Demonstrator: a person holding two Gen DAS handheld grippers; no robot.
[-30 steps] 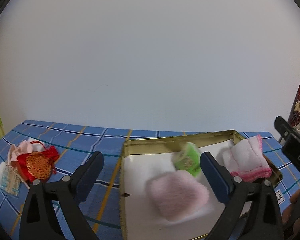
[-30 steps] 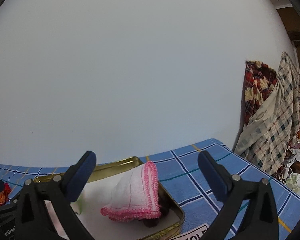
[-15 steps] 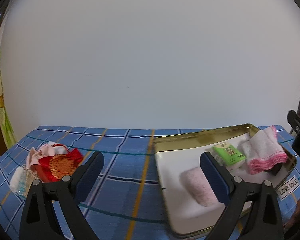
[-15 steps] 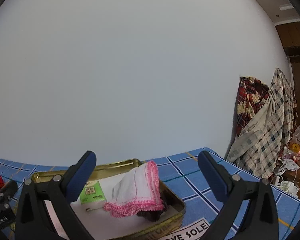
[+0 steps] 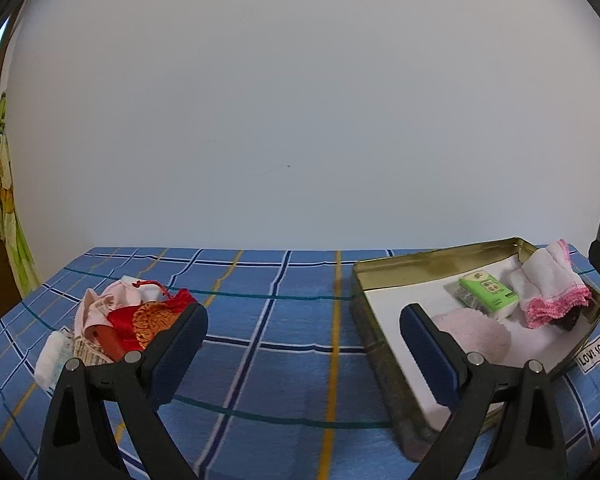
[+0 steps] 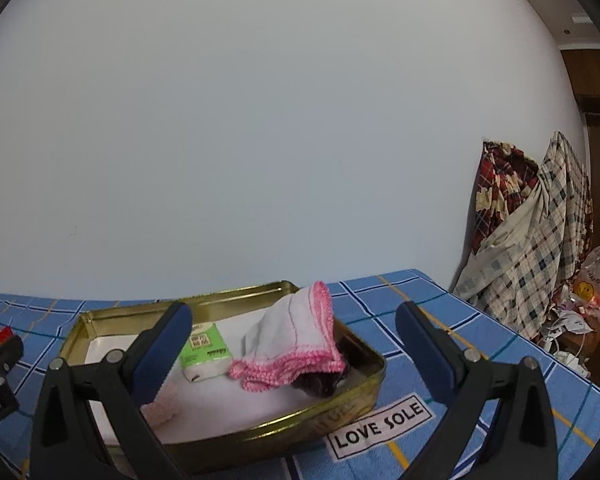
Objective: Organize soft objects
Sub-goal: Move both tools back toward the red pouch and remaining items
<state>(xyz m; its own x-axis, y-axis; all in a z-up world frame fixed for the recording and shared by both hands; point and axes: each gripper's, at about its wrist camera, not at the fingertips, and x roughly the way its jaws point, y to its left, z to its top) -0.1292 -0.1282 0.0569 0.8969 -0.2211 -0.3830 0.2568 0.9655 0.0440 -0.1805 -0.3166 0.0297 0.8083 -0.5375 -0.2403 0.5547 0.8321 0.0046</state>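
Both claws hanging open over the blue plaid worktop, nothing in either one.

Left claw [image 5: 303, 350] has its jaws spread wide: the gold tin tray [image 5: 432, 270] sits off to its right, holding a fluffy pink pad [image 5: 474, 336], a green tissue pack [image 5: 488, 290] and a white cloth with pink trim [image 5: 550, 284]. Only this view shows the leftover pile [image 5: 120, 320] beside its left finger, red pouch, pink fabric, something white, too jumbled to sort out. Right claw [image 6: 293, 350], also wide open, looks straight over the tray [image 6: 364, 376]; its left finger hides most of the pink pad [image 6: 164, 402]. Only here you get the "LOVE SOLE" label [image 6: 380, 426] whole, plus the checked fabric heap [image 6: 536, 240] far right. Something dark pokes out under the cloth [image 6: 296, 340], can't tell what.
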